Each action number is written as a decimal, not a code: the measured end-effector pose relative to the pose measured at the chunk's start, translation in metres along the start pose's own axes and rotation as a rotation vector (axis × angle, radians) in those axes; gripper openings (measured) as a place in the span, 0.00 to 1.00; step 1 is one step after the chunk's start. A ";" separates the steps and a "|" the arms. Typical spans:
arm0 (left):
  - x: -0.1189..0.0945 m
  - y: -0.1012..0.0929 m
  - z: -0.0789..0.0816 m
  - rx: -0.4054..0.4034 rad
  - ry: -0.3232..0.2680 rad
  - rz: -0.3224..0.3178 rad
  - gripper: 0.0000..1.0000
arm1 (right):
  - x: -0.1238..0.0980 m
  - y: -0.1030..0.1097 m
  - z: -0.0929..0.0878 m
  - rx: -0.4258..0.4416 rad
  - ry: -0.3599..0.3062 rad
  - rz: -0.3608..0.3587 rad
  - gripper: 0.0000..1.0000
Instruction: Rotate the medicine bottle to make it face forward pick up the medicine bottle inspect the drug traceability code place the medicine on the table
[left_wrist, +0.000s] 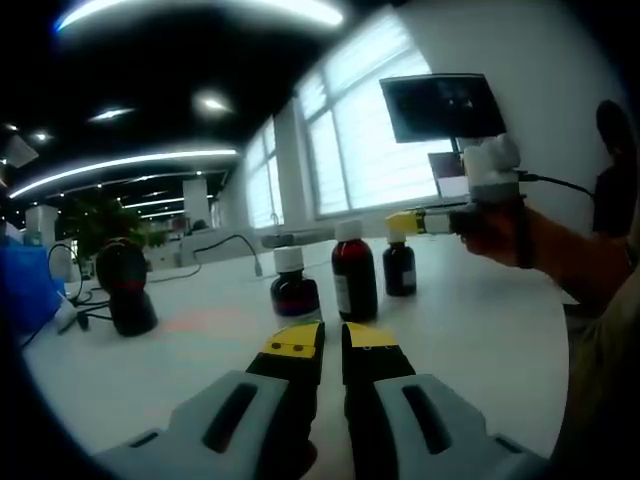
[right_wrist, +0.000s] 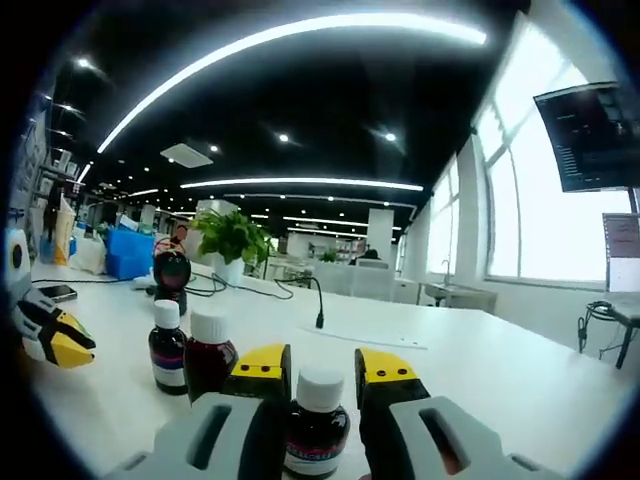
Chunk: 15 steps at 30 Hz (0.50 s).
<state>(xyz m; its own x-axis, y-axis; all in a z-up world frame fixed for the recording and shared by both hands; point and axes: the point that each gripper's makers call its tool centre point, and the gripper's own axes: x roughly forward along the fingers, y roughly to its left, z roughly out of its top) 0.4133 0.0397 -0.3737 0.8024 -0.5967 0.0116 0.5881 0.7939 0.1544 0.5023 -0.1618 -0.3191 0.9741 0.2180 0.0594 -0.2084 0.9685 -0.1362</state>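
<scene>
Three bottles stand on the white bench (left_wrist: 480, 330). The nearest bottle (right_wrist: 317, 422) sits between the right hand-held gripper's (right_wrist: 323, 368) wide-set jaws, whether touched I cannot tell. The left hand-held gripper (left_wrist: 333, 338) hovers nearly closed, empty, before another bottle (left_wrist: 294, 287). A scanner (left_wrist: 127, 286) stands farther left.

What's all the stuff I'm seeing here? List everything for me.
Bottles: three, dark with white caps, standing mid-table; one sits between the right gripper's jaws.
Scanner: one, black, on the table's left side.
Table: one, white.
Plant: one, green, far end.
Bin: one, blue, beside the plant.
Monitor: one, dark, on the wall.
Left gripper: grey, yellow tips, shut, empty.
Right gripper: same colours, open around a bottle.
Hand: holding the right gripper.
</scene>
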 end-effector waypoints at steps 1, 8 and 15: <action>0.000 0.000 0.000 0.000 0.000 0.000 0.00 | 0.000 -0.001 0.000 0.012 0.004 0.007 0.20; 0.000 0.001 0.000 -0.003 0.000 0.002 0.00 | -0.010 -0.004 0.007 0.049 -0.028 0.027 0.09; 0.000 0.001 0.001 -0.007 -0.001 0.002 0.00 | -0.020 -0.007 0.016 0.020 -0.043 0.058 0.00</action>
<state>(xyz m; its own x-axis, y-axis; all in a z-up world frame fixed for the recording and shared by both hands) 0.4140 0.0402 -0.3730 0.8034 -0.5952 0.0133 0.5872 0.7958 0.1478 0.4833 -0.1710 -0.3039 0.9559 0.2782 0.0947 -0.2664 0.9563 -0.1205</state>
